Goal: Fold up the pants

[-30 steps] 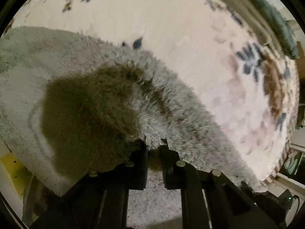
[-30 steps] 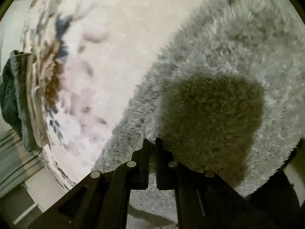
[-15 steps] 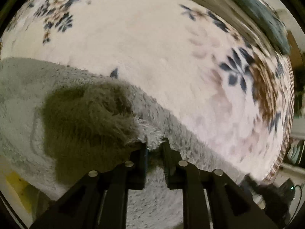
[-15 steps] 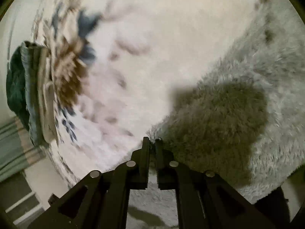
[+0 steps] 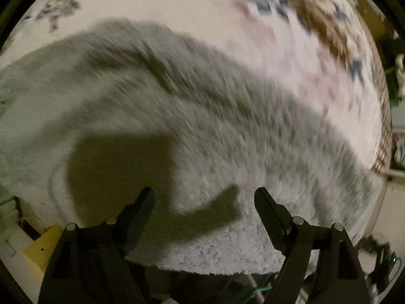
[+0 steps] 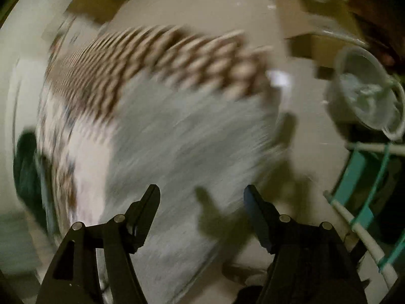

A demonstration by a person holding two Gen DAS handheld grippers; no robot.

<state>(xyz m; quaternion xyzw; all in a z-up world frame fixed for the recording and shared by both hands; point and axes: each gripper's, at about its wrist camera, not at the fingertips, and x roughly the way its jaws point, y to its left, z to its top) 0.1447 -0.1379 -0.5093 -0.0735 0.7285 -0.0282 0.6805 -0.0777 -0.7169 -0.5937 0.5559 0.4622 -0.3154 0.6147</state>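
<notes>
Lying on a floral rug [image 5: 291, 58], fluffy grey pants [image 5: 177, 116]; left gripper [image 5: 203, 197] and right gripper [image 6: 201, 195] both spread, empty

The left wrist view looks down along its tongs [image 5: 203, 197] at close range onto the fluffy grey pants [image 5: 177, 116]. The right wrist view (badly blurred) also looks down over its tongs [image 6: 202, 195]. Both share the pants and patterned rug [image 6: 157, 58].

Floral rug [image 5: 291, 58] with a brown patterned border [image 6: 157, 58], pale floor [image 6: 311, 157], a white tub [image 6: 364, 98] and a teal-strapped rack [image 6: 359, 177] at right.
</notes>
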